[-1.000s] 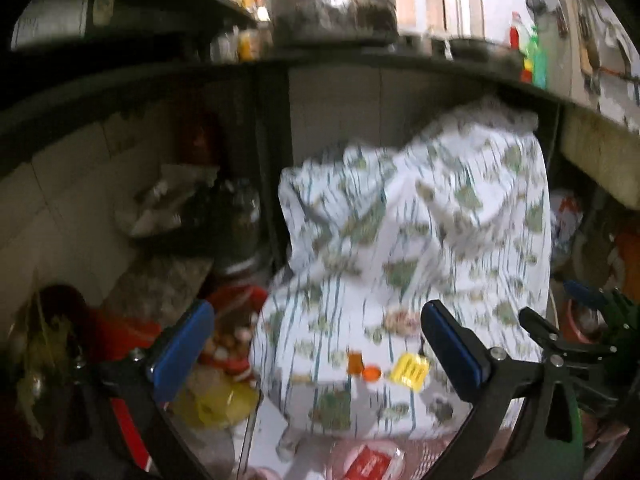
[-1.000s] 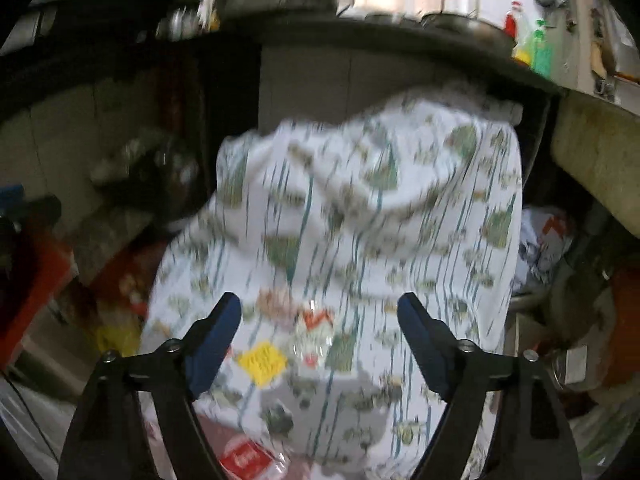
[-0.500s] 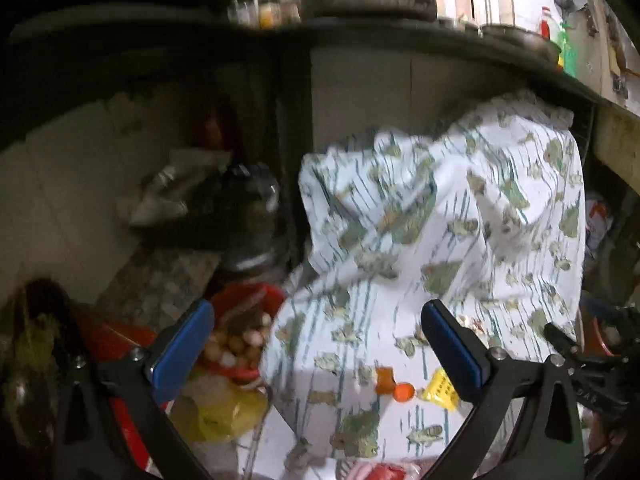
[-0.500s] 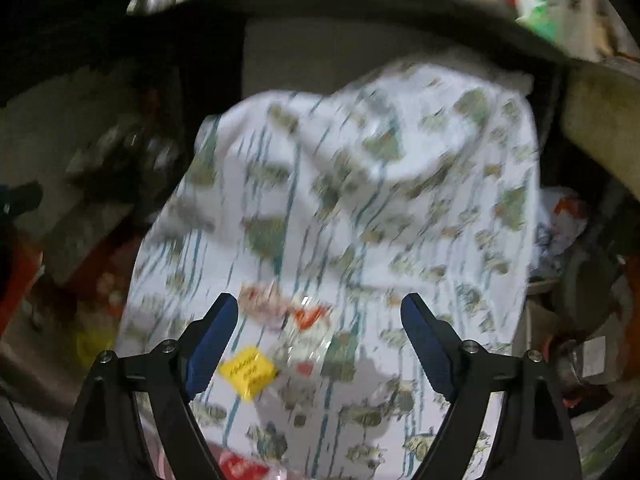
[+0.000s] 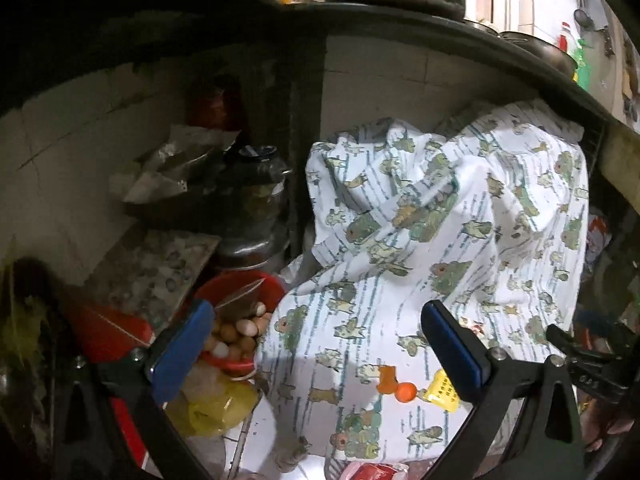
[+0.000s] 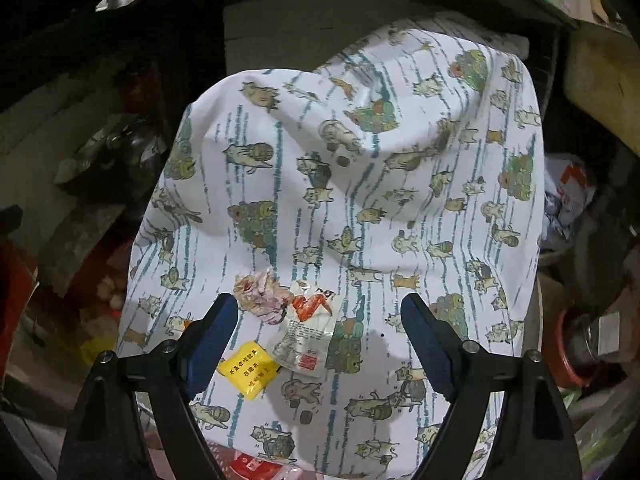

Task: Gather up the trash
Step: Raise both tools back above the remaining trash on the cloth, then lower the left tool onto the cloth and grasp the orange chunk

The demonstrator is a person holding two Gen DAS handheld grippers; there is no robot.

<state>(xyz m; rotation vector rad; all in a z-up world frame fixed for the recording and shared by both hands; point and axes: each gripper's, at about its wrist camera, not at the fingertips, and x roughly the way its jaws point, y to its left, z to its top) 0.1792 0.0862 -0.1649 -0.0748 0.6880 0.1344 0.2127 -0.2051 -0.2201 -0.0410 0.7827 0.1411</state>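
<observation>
Both grippers, L [image 5: 316, 350] & R [image 6: 316, 334], are held w/ jaws spread and empty above printed cloth [image 6: 360, 184], R aimed so clear wrapper [image 6: 304, 336] sits centred betw. fingers, yellow packet [image 6: 248, 370] at 7 o'clock, presumably for pickup.

Red packet [image 6: 256, 465] cut off below

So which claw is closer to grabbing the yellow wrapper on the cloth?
The right claw, probably. It is open, and the yellow wrapper lies on the patterned cloth just inside its left finger. The left claw is open too, but the wrapper sits off behind its right finger.
</observation>
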